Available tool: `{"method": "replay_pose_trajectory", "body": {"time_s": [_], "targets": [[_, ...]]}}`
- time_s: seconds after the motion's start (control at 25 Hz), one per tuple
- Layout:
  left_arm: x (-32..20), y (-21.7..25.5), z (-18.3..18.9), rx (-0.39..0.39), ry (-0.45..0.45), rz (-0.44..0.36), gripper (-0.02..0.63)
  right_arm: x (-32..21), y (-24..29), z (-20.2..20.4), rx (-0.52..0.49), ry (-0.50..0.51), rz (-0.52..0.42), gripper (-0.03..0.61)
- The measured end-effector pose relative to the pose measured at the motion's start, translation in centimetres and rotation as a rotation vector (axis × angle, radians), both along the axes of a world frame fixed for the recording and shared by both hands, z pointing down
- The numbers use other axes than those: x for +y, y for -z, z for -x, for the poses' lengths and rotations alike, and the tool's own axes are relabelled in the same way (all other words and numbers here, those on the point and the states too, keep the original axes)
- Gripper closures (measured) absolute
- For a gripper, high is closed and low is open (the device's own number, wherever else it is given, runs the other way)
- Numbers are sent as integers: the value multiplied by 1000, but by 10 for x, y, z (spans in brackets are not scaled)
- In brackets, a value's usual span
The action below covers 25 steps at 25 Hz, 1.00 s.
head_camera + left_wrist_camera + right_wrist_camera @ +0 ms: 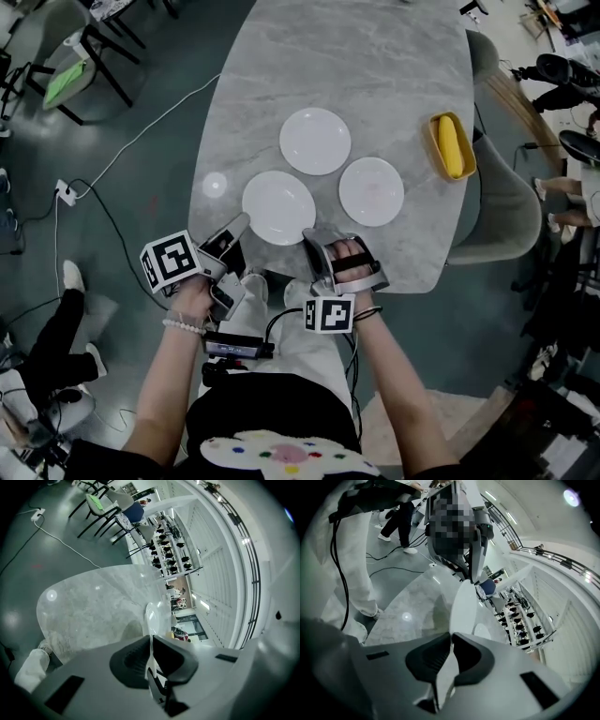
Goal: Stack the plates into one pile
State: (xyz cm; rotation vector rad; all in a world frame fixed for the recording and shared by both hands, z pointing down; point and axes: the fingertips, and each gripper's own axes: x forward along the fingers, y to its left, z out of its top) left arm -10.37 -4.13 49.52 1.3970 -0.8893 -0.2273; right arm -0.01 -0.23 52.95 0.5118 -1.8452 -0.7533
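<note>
Three white plates lie on the grey marble table (375, 66). The near plate (278, 207) sits by the table's front edge, with the far plate (315, 141) behind it and the right plate (371, 191) beside it. My left gripper (244, 222) is shut on the near plate's left front rim. In the left gripper view that rim (151, 620) runs edge-on between the jaws (151, 638). My right gripper (309, 236) is shut on the same plate's right front rim. In the right gripper view the plate (464, 606) stretches away from the pinched jaws (451, 638).
A yellow dish (436, 150) holding a long yellow thing (451, 145) stands at the table's right edge. A grey chair (506, 197) is tucked in at the right. Cables and a power strip (66, 192) lie on the floor at the left, near a seated person's leg (56, 328).
</note>
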Motion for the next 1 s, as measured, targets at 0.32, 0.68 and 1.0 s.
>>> {"method": "replay_pose_trajectory", "body": {"time_s": [0.32, 0.68, 1.0], "targets": [[-10, 10, -6, 12, -25, -44, 586, -13, 16, -8, 37, -10, -64, 554], [-38, 16, -27, 23, -89, -89, 583, -41, 28, -30, 71, -39, -114, 552], [-74, 5, -47, 12, -139, -100, 580, -74, 25, -50, 113, -49, -125, 552]]}}
